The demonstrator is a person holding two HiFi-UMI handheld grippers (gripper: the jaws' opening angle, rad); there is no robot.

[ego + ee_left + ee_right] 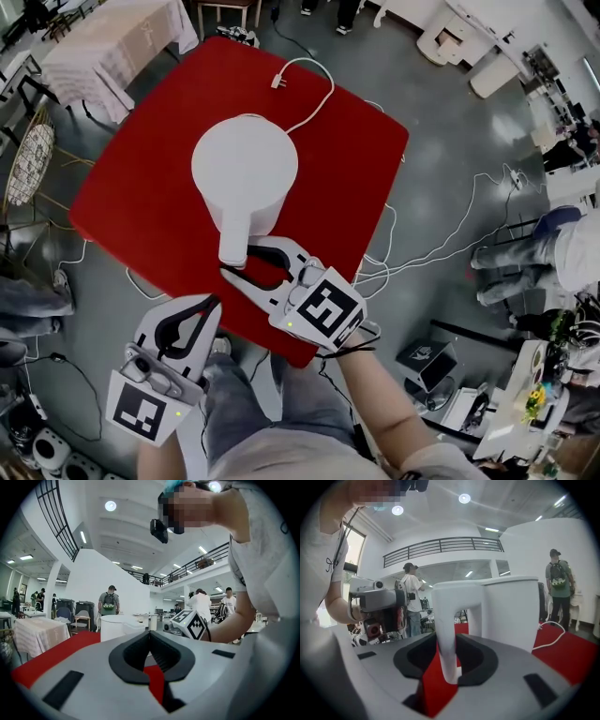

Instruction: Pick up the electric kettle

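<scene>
The left gripper (210,304) is down low at the near left edge of the red table (131,197). Its jaws are closed tight with nothing in them. It is well apart from the kettle and has no job right now, so it is probably best for it to stay out of the way.

The white electric kettle (244,169) stands upright in the middle of the red table. Its handle (234,246) points toward the person.

The right gripper (239,260) is at the handle. Its jaws are wide apart, one on each side of the handle, and they do not squeeze it yet. So the kettle is not picked up yet.

To do this step well, the person should likely push the right gripper in a bit more, so the handle sits deep between the dark pads. Then the jaws should close firmly on the straight part of the handle. The handle looks smooth and may slip, and the kettle body hangs out to one side of it. So the lift should go slowly and straight up, with the kettle kept level.

Farther right, the white cord (319,94) lies loose on the table, and its plug (278,82) is at the far edge. It could drag along, so the lift should be gentle.
</scene>
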